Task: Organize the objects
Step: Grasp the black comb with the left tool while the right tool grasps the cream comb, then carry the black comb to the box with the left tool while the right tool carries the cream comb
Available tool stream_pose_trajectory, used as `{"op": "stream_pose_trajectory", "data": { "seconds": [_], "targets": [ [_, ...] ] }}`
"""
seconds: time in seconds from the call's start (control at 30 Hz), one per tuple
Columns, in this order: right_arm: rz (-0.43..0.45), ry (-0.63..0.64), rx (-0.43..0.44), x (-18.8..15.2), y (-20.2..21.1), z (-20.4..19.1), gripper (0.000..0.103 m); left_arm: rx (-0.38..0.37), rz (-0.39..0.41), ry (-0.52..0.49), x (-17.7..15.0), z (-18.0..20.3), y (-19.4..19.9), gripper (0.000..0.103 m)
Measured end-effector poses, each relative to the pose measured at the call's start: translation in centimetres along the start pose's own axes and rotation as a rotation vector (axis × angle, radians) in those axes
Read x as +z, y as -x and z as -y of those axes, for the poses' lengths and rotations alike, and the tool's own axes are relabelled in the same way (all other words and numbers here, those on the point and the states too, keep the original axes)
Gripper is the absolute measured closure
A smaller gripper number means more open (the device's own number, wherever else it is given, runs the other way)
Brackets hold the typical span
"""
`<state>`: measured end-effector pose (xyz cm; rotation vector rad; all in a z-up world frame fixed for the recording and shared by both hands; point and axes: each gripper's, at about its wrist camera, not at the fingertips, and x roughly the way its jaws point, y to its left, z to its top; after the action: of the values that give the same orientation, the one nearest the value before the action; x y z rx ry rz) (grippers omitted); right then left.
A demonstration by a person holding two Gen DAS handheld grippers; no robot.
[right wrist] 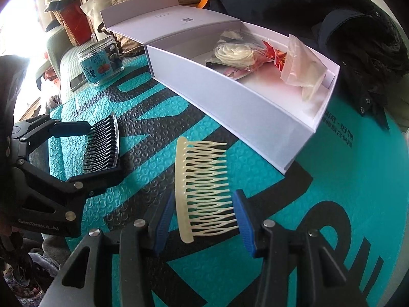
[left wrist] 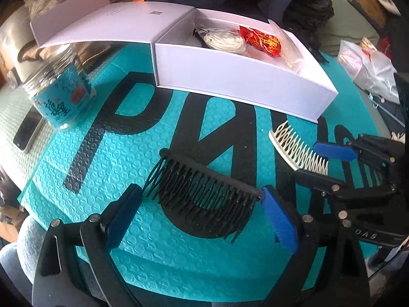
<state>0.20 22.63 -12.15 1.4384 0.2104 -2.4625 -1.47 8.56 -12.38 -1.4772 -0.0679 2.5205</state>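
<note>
A black hair comb (left wrist: 204,192) lies on the teal bubble mailer (left wrist: 163,245). My left gripper (left wrist: 202,217) is open around it, one blue pad at each end, not clamped. It also shows in the right wrist view (right wrist: 103,145). A cream hair comb (right wrist: 202,192) lies further right. My right gripper (right wrist: 204,220) is open around its lower end, pads either side. In the left wrist view this cream comb (left wrist: 299,151) sits between the right fingers. An open white box (left wrist: 245,76) stands behind, holding a white rosette (right wrist: 236,53) and a red packet (left wrist: 260,39).
A blue-labelled clear jar (left wrist: 61,92) stands at the left near a dark phone (left wrist: 26,133). The box lid (left wrist: 110,23) lies open to the left. A zip bag (right wrist: 304,69) is in the box's right end. Dark clothing (right wrist: 358,38) and plastic bags (left wrist: 368,64) lie behind.
</note>
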Motion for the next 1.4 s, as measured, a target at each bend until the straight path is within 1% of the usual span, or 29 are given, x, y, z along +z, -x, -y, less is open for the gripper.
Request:
{"op": "stream_pose_trajectory", "data": {
  "seconds": [0.07,0.17,0.27,0.43,0.63,0.8,0.93,1.07,1.1,1.13,1.17,1.23,1.27,1.3,1.33,1.4],
  "targets": [
    [-0.001,0.003,0.001,0.2,-0.1,0.0,0.050,-0.043,0.001,0.064,0.0,-0.6,0.3,0.010],
    [0.001,-0.005,0.004,0.4,-0.2,0.2,0.049,-0.059,-0.010,0.136,0.1,-1.3,0.6,0.010],
    [0.003,-0.024,0.010,0.4,-0.2,0.7,0.049,-0.062,-0.019,0.167,0.1,-1.7,0.7,0.010],
    [0.008,-0.048,0.019,0.5,-0.2,0.9,0.049,-0.019,-0.018,0.119,0.1,-1.3,0.4,0.010],
    [0.007,-0.023,-0.009,0.5,-0.3,0.3,0.049,0.014,-0.013,0.058,0.3,-1.0,0.0,0.009],
    [0.012,-0.014,-0.007,0.7,-0.6,0.1,0.046,0.047,-0.016,0.010,0.6,-0.9,-0.6,0.002],
    [0.017,-0.007,-0.011,0.8,-0.7,0.0,0.044,0.068,-0.016,-0.003,0.7,-0.6,-0.9,0.001],
    [0.027,-0.008,-0.006,0.7,-0.8,0.1,0.043,0.071,0.006,-0.020,0.4,-0.4,-1.2,0.001],
    [0.028,-0.007,-0.003,0.7,-0.8,0.1,0.046,0.074,0.010,-0.032,0.3,-0.2,-1.1,0.001],
    [0.031,-0.005,-0.003,0.7,-0.8,0.1,0.051,0.072,0.014,-0.046,0.3,-0.1,-1.1,0.004],
    [0.034,-0.005,-0.004,0.7,-0.7,0.2,0.058,0.074,0.015,-0.057,0.3,0.1,-1.1,0.007],
    [0.029,-0.009,-0.002,0.9,-0.8,0.2,0.058,0.087,0.021,-0.080,0.3,0.5,-1.0,0.021],
    [0.031,-0.007,-0.002,0.9,-0.8,0.1,0.058,0.087,0.029,-0.089,0.4,0.7,-0.9,0.027],
    [0.034,-0.005,-0.004,0.8,-0.8,0.0,0.058,0.083,0.034,-0.091,0.5,0.7,-0.7,0.038],
    [0.037,-0.004,-0.005,0.8,-0.7,-0.1,0.058,0.079,0.036,-0.090,0.6,0.7,-0.6,0.047],
    [0.041,-0.008,0.000,0.8,-0.7,-0.1,0.058,0.071,0.037,-0.090,0.9,0.6,-0.6,0.053]
  ]
}}
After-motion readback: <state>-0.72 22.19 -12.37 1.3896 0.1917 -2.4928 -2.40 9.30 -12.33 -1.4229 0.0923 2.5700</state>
